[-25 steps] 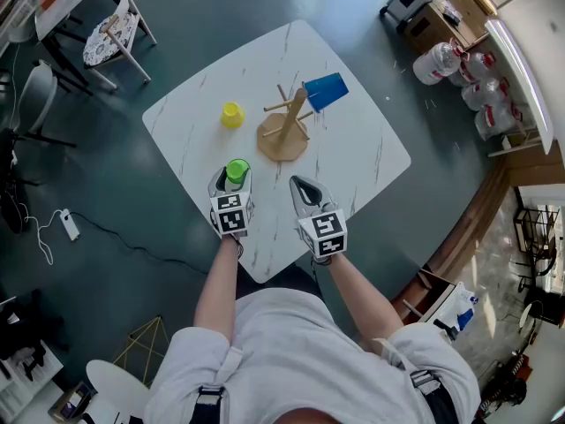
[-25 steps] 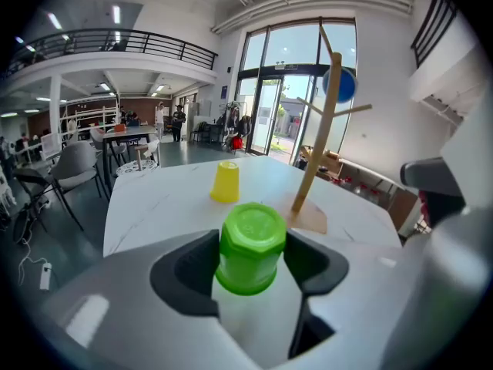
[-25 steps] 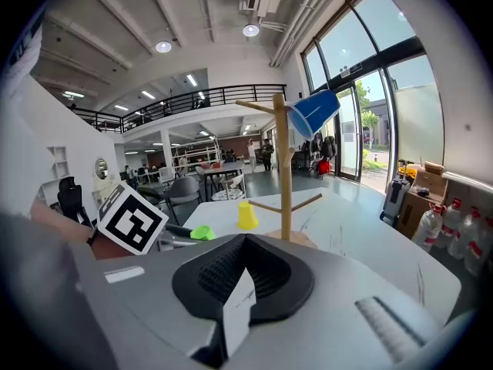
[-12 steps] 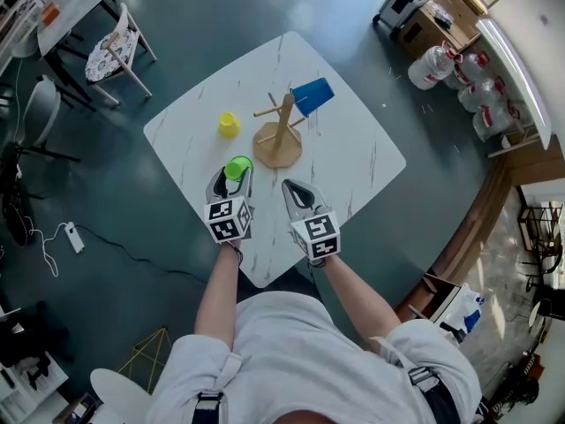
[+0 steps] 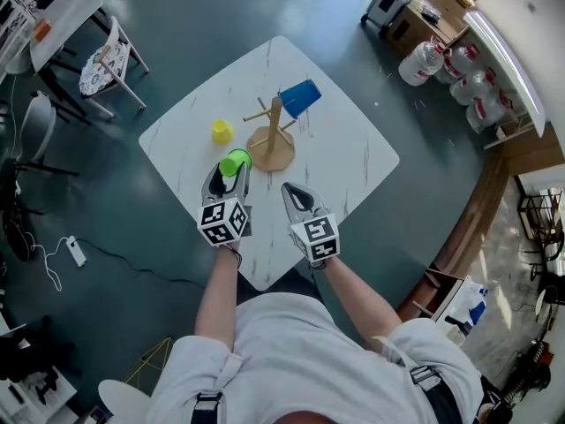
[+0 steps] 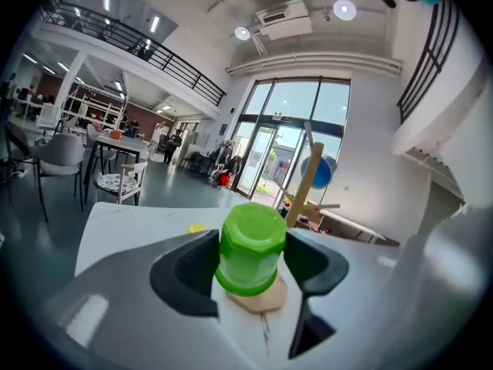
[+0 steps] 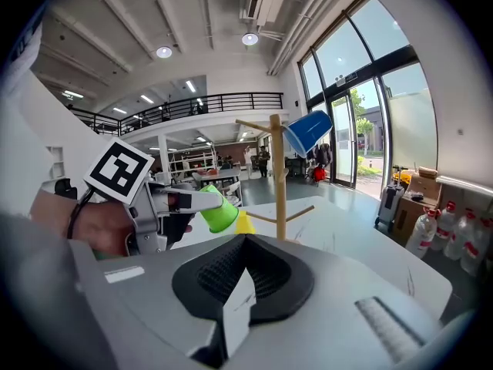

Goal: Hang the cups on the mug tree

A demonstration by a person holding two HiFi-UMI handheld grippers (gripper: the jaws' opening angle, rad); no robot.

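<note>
Person at a white marble worktop, seen from above, w/ a gripper in each hand. The left gripper has its fingers clamped on a green cup, one finger on either side of the cup's wall. In the left gripper view the cup fills the gap between the two dark pads, its closed base turned toward the camera. The right gripper view shows it from the side: tilted, mouth pointing toward the mug tree, held above the worktop and just left of the tree.

The right gripper sits at the near right w/ fingers closed together and nothing between them. It points toward the tree from the near edge of the worktop, beside the left gripper but apart from it.

The wooden mug tree stands upright approx. mid-worktop on its round base. A blue cup hangs upside down on an upper right peg. A yellow cup stands upside down on the worktop left of the tree's base, apart from it.

Beyond the worktop: chairs far left, large water bottles far right on the dark green floor.
</note>
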